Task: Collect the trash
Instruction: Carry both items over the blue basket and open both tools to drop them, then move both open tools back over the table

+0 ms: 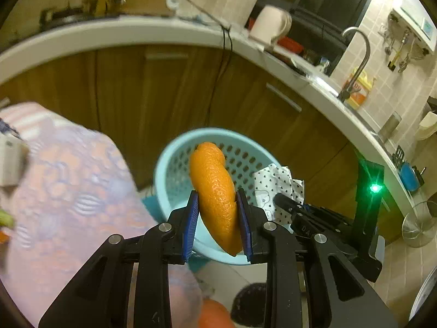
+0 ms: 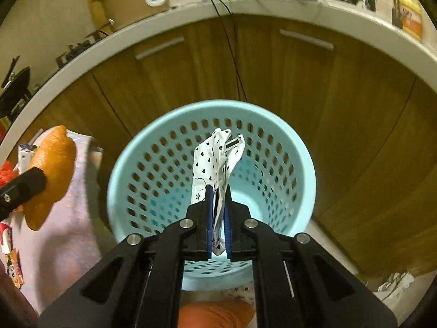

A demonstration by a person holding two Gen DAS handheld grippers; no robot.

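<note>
My left gripper [image 1: 217,199] is shut on a curled orange peel [image 1: 215,191], held up in front of the light blue perforated trash basket [image 1: 174,164]. My right gripper [image 2: 218,191] is shut on a white wrapper with black hearts [image 2: 215,158], held over the open mouth of the basket [image 2: 131,158]. In the right wrist view the peel [image 2: 52,169] and a left fingertip [image 2: 30,183] show at the left, over the table edge. In the left wrist view the wrapper [image 1: 275,186] and the right gripper [image 1: 284,201] show at the right.
A table with a pink and purple patterned cloth [image 1: 68,186] lies to the left, with bits of litter near its edge [image 2: 13,262]. Wooden cabinets [image 2: 191,71] under a white counter [image 1: 136,32] stand behind the basket. A crumpled white scrap [image 2: 396,281] lies on the floor at right.
</note>
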